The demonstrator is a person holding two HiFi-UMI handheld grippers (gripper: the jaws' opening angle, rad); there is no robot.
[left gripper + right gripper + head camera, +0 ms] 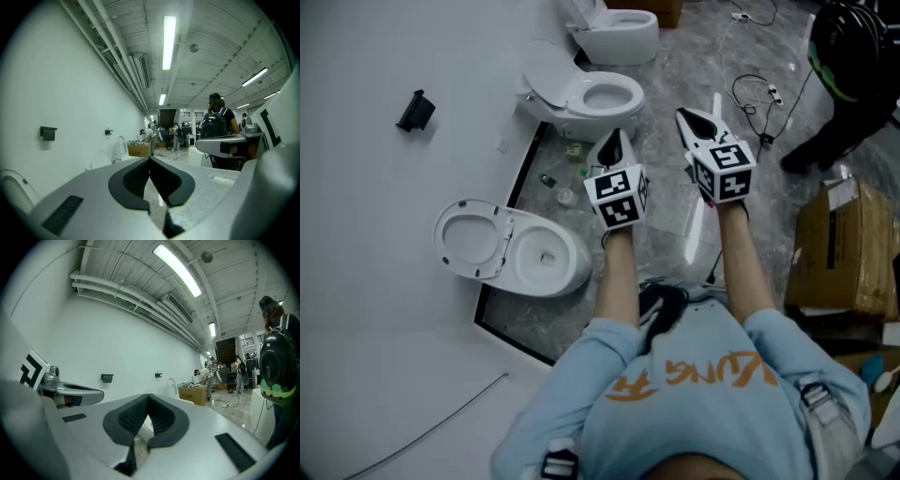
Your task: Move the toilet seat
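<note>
The nearest white toilet stands against the white wall at the left. Its seat and lid are raised toward the wall, and the bowl is uncovered. In the left gripper view, a curved white edge of the lid shows at the bottom left. My left gripper is held in the air to the right of and beyond this toilet, shut and empty. My right gripper is beside it, further right, also shut and empty. Both point along the room, roughly level. Each shows in the other's view: the right gripper and the left gripper.
Two more toilets stand further along the wall. Small items lie on the floor between toilets. A black box hangs on the wall. At the right are a cardboard box, floor cables and a person with a backpack.
</note>
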